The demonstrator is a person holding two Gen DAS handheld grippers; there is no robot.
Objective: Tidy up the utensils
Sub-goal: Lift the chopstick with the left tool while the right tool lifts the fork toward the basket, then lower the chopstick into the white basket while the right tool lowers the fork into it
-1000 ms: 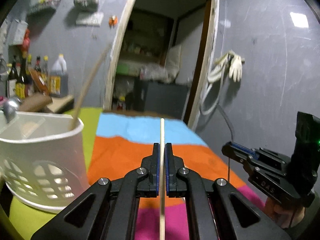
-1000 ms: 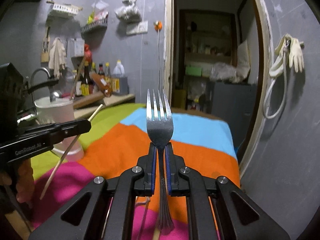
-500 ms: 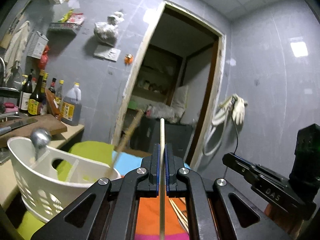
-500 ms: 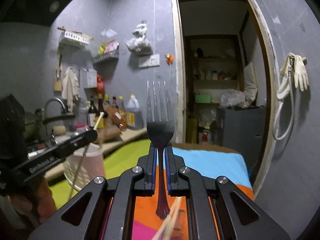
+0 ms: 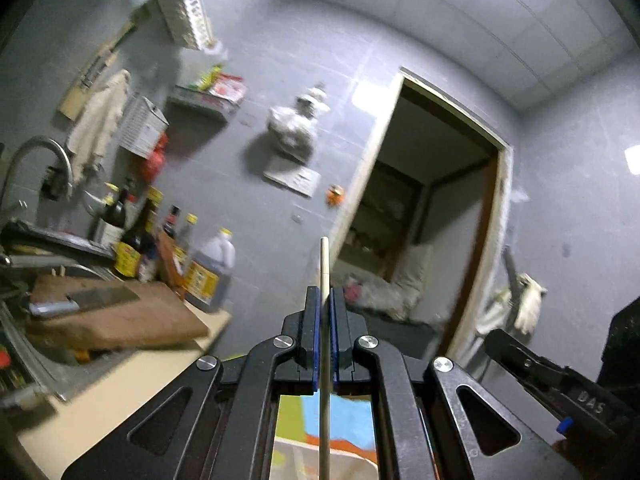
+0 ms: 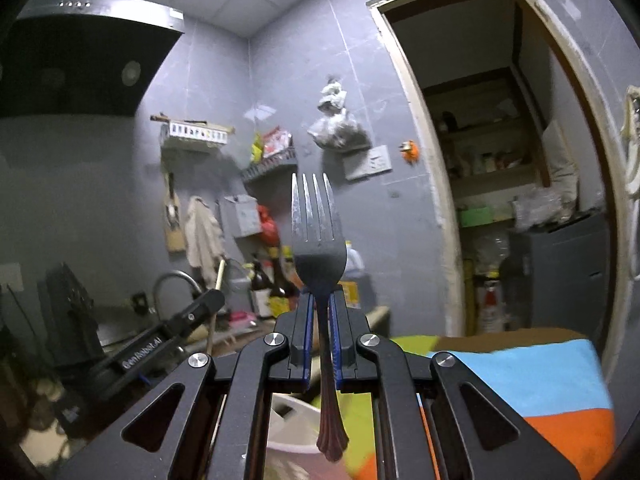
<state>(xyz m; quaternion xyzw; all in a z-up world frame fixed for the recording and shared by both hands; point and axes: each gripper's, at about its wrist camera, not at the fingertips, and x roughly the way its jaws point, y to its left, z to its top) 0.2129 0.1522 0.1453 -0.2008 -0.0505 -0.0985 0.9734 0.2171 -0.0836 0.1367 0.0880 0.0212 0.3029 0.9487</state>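
My left gripper [image 5: 325,300] is shut on a wooden chopstick [image 5: 324,280] that stands upright, its lower end hanging over the white utensil basket [image 5: 352,466] seen between the arms. My right gripper [image 6: 319,304] is shut on a steel fork [image 6: 316,232], tines up, its handle end hanging above the white basket [image 6: 288,424]. The right gripper shows in the left wrist view [image 5: 494,338] at lower right. The left gripper shows in the right wrist view [image 6: 216,300] at lower left, with the chopstick [image 6: 218,276] poking above it.
A striped cloth [image 6: 540,384] covers the table. A counter at left holds a cutting board with a cleaver [image 5: 92,300], bottles [image 5: 208,268] and a sink faucet [image 5: 36,156]. An open doorway [image 5: 432,240] is behind.
Both grippers have tilted upward and now sit over the basket, which has dropped below them. Chopstick and fork stay gripped.
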